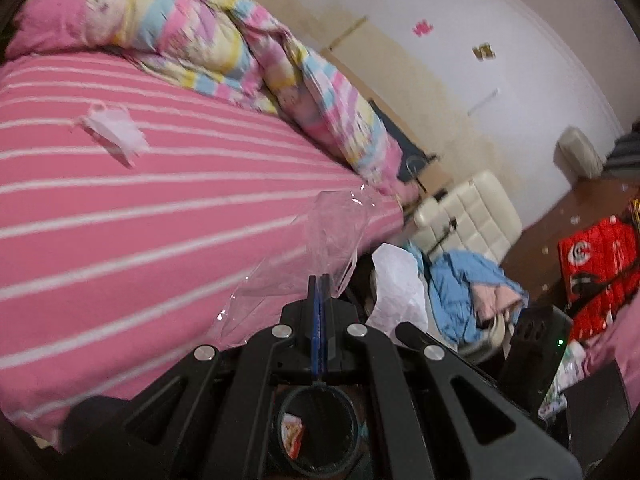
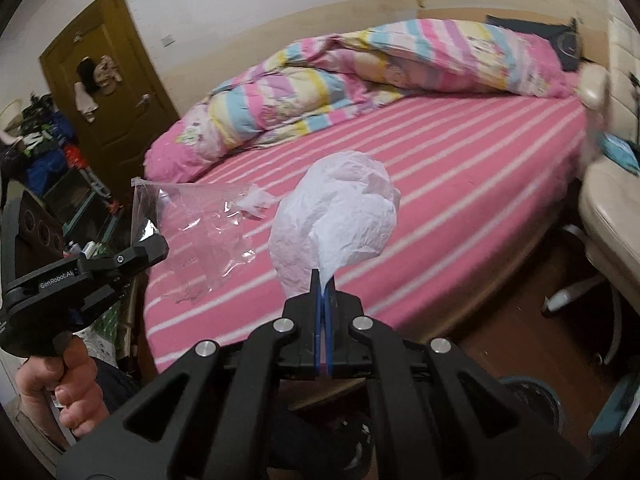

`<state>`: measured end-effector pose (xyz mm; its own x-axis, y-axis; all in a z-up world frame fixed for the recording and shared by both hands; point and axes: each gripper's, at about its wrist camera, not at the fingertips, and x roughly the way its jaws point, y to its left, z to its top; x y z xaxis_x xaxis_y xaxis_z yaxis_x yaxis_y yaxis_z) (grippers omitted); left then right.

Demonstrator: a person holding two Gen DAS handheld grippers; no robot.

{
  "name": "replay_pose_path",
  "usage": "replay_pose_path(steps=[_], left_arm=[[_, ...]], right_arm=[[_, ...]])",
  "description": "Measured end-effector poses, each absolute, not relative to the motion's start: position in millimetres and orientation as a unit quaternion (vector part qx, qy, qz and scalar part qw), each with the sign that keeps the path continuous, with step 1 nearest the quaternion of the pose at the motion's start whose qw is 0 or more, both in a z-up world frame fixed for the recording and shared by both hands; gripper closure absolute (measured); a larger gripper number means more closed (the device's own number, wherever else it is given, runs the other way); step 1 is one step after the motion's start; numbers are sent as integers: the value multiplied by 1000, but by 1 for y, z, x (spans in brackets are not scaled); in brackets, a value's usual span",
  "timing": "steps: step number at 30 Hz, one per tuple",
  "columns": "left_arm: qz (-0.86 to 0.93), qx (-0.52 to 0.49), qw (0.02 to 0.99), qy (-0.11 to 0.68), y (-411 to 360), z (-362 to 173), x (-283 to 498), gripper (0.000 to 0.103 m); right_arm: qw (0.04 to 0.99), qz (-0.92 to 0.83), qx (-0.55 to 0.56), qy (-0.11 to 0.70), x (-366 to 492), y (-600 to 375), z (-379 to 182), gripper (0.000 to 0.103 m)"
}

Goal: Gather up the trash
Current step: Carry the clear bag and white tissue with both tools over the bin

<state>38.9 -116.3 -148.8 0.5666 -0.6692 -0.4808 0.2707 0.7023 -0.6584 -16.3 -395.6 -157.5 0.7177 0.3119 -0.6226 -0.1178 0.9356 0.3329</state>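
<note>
My left gripper [image 1: 319, 280] is shut on a clear plastic bag [image 1: 320, 240], which hangs over the edge of the pink striped bed [image 1: 120, 220]. In the right wrist view that bag [image 2: 200, 224] droops from the left gripper [image 2: 154, 242], held by a hand at the left. My right gripper [image 2: 323, 278] is shut on a crumpled white paper wad [image 2: 340, 216], also seen as the white wad [image 1: 396, 284] in the left wrist view. A crumpled white tissue [image 1: 114, 130] lies on the bed; the same tissue [image 2: 256, 202] shows behind the bag. Below the left gripper stands a dark round bin [image 1: 316, 432] with a red-and-white wrapper [image 1: 292, 432] inside.
A pastel striped quilt [image 2: 360, 72] is bunched along the bed's far side. A cream padded chair [image 1: 472, 216] and blue clothes [image 1: 468, 288] sit by the bed's end, with a red package [image 1: 600, 264] on the brown floor. A brown door [image 2: 108, 88] and clutter fill the left.
</note>
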Motion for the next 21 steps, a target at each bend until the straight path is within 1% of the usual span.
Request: replay_pose_path(steps=[13, 21], left_arm=[[-335, -221, 783, 475, -229, -213, 33, 103], [-363, -180, 744, 531, -295, -256, 30, 103]], right_arm=[[896, 34, 195, 397, -60, -499, -224, 101], [868, -20, 240, 434, -84, -549, -280, 101]])
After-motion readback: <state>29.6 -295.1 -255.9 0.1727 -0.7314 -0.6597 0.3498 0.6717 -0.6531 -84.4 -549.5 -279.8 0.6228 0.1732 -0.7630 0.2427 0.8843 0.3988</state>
